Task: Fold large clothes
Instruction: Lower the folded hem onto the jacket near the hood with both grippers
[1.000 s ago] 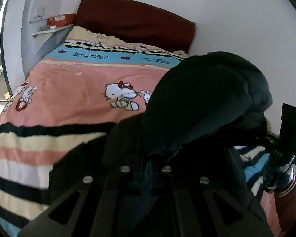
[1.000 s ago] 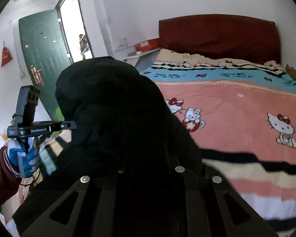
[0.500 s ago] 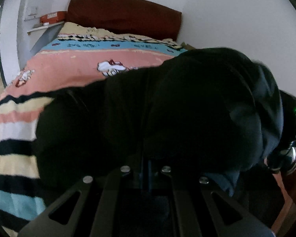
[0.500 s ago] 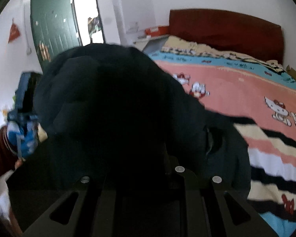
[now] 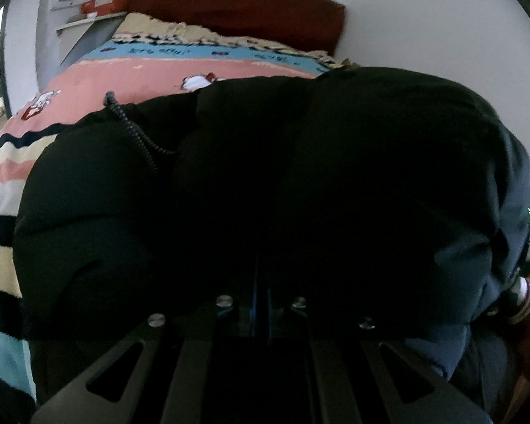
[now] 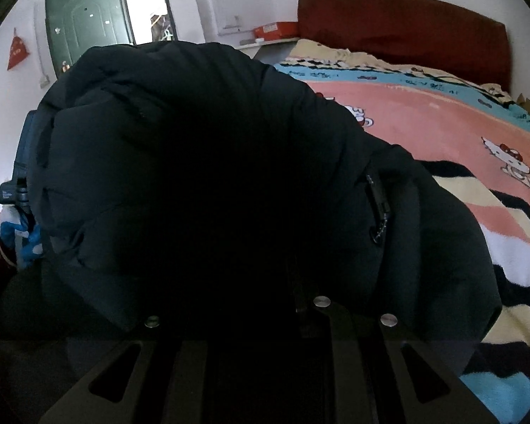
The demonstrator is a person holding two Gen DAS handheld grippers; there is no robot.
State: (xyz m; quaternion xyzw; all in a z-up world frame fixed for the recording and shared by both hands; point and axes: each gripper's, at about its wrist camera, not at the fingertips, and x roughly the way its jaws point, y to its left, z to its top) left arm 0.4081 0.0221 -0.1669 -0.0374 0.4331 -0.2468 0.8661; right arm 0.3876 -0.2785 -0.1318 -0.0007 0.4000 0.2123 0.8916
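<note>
A big black puffer jacket [image 5: 282, 183] fills most of both wrist views and lies bunched over the striped cartoon bedspread [image 5: 130, 74]. It also shows in the right wrist view [image 6: 201, 162], where a zip pull [image 6: 380, 208] hangs on its right side. A drawstring cord [image 5: 134, 130] lies on its upper left in the left wrist view. My left gripper [image 5: 261, 304] is shut on the jacket fabric, its fingertips buried in it. My right gripper [image 6: 265, 304] is likewise shut on the jacket, fingertips hidden.
The bed has a dark red headboard [image 6: 402, 31] against a white wall. A shelf with an orange box [image 6: 275, 30] stands beside the bed. A green door [image 6: 84, 24] stands open at the far left. The bedspread [image 6: 459, 141] stretches right of the jacket.
Both grippers have carried the jacket forward and down over the bed. The jacket now covers more of each view and hides most of the other gripper.
</note>
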